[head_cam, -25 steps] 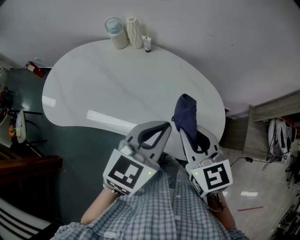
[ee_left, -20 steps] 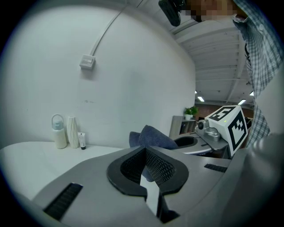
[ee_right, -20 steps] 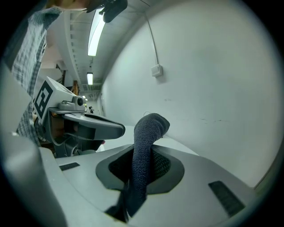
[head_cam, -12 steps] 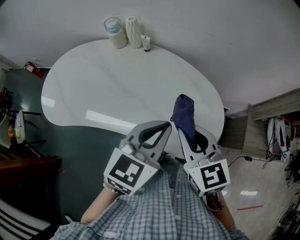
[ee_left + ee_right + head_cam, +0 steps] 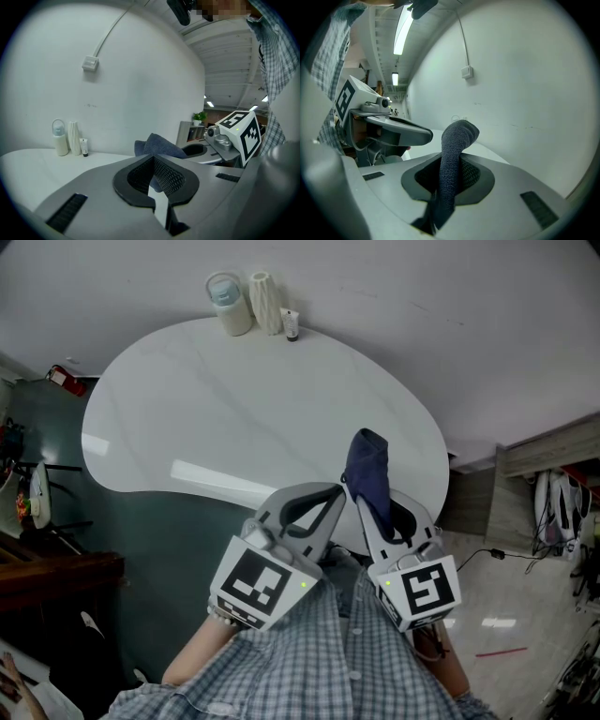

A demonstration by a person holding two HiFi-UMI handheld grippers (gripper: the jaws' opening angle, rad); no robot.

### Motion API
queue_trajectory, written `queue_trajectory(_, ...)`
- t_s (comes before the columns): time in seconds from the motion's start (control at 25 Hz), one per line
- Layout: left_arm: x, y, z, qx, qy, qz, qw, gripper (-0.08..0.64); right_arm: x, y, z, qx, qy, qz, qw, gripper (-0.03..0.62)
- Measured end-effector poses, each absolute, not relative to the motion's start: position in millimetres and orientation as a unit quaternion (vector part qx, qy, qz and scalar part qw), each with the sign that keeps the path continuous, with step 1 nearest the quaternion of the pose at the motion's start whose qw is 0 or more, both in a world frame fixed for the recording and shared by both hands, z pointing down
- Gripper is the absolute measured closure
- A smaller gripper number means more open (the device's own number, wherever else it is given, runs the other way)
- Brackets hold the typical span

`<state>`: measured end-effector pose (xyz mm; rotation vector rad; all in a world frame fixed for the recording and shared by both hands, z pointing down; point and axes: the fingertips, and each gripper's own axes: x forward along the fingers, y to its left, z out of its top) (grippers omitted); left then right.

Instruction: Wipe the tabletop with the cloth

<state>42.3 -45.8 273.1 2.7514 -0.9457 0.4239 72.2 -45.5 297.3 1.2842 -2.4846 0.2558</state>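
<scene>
Clamped in right gripper [image 5: 364, 501], lower centre: dark blue knitted cloth [image 5: 368, 465]. Closed on nothing: left gripper [image 5: 335, 489]. Judged not yet begun: wiping of white oval tabletop [image 5: 234, 399].

The white, bean-shaped tabletop [image 5: 234, 418] spreads ahead of the fingertips of the left gripper [image 5: 336, 491] and right gripper [image 5: 360, 502], and its near rim passes just beneath them. Three things stand on it in a tight row at the far edge by the wall, well beyond the fingertips and off to their left. They are a pale bottle [image 5: 228, 304] with a bluish lid, a ribbed white vase [image 5: 266, 303] just right of it, and a small dark-capped tube [image 5: 292, 326] at the right end.
</scene>
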Motion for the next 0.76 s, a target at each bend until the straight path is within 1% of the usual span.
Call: queue_trajectory(0.76, 39.3, -45.0, 275.4, 0.934, -0.312, 0.145, 0.101, 0.555, 68.2, -44.9, 300.8, 0.456, -0.868, 0.096, 0.172, 0.540)
